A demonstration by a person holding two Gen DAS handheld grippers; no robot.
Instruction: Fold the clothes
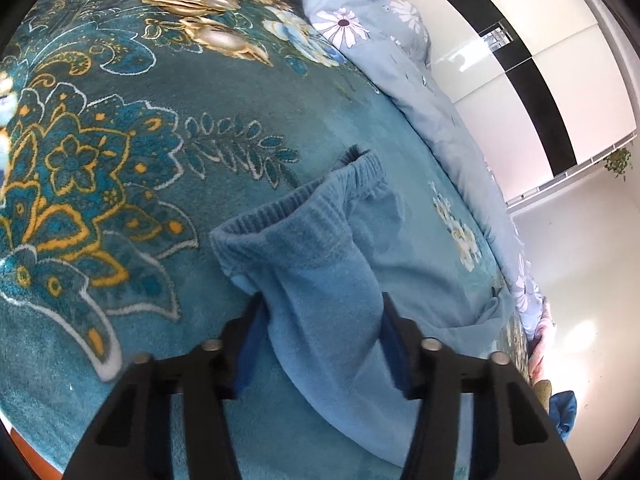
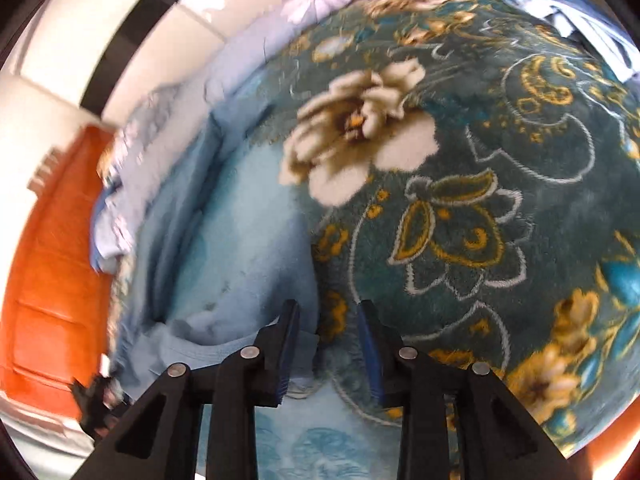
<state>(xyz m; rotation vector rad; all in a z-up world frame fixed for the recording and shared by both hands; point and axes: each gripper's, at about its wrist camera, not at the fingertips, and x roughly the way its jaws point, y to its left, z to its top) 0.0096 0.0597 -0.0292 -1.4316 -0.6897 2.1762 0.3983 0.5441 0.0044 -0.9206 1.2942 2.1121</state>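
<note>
1. In the left wrist view, a teal plush blanket with gold and white flower patterns (image 1: 120, 152) fills the left and centre of the frame; its lower left edge is cut off by the lens rim.
2. At lower centre, the left gripper (image 1: 320, 316) straddles a fold of the light blue fleece garment with a ribbed cuff (image 1: 320, 248). Its blue pads flank the cloth closely, but whether they press on it cannot be told.
3. The garment's lower part is hidden behind the black fingers.
4. Along the upper right runs a pale blue quilt printed with white daisies (image 1: 360, 28), with white wardrobe panels (image 1: 540, 40) beyond.
5. In the blurred right wrist view, an orange wooden panel (image 2: 52, 260) sits at the left.
6. The garment (image 2: 240, 248) lies left of centre on the blanket (image 2: 500, 160).
7. At lower centre, the right gripper (image 2: 328, 320) stands parted, with nothing clamped; only blanket shows in the gap.
</note>
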